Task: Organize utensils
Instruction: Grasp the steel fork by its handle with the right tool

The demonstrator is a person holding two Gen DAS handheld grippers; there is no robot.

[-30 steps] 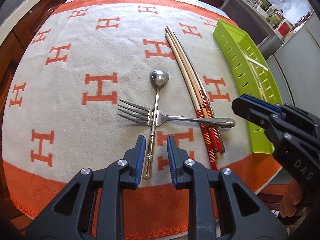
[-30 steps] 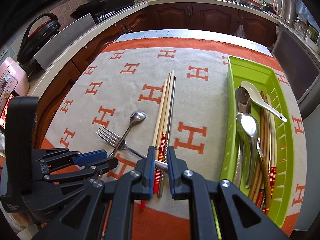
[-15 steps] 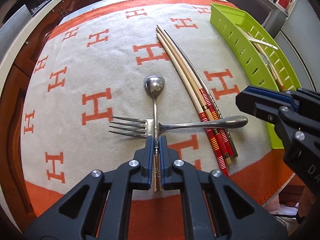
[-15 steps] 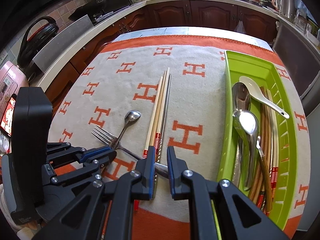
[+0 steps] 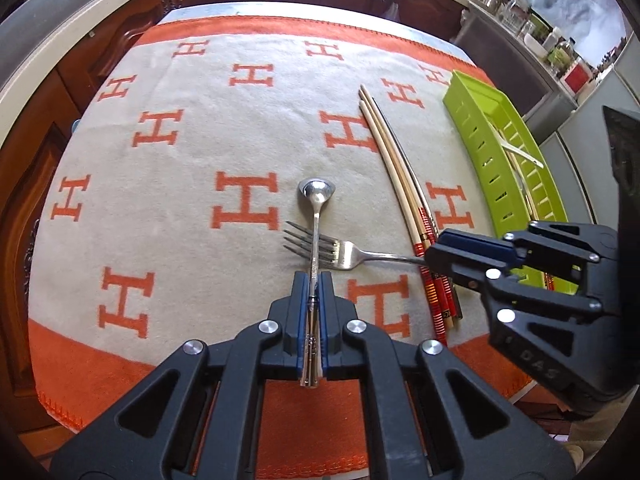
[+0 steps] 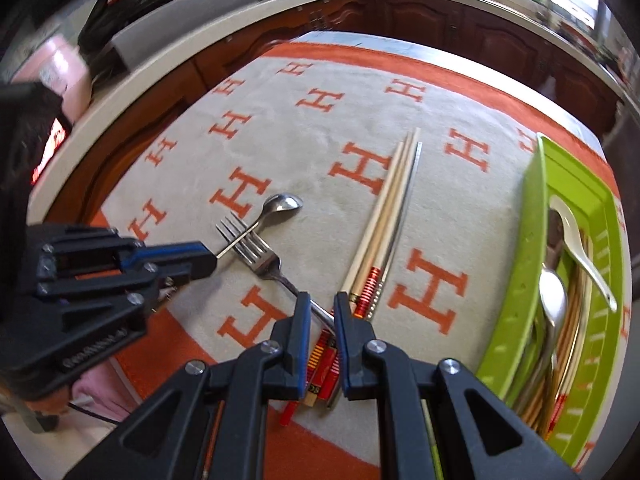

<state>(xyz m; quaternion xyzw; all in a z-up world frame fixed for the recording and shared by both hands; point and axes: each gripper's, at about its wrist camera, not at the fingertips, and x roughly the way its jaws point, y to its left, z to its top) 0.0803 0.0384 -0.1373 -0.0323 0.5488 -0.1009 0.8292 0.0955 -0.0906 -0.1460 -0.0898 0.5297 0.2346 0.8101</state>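
Left jaws clamping spoon [image 5: 316, 216] handle above fork [image 5: 332, 250], right jaws parted around fork handle, tray [image 6: 520, 280] edge near.

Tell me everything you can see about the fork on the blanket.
The fork is plain silvery metal with four tines and a slim handle. It lies flat on the orange-and-cream H-patterned blanket, tines toward the left claw's side. The spoon, clamped by the left claw, crosses over its tines. Its handle runs across the chopsticks' red-banded ends and passes between the fingers of the right claw, which straddle it with a visible gap. The handle's end is hidden.
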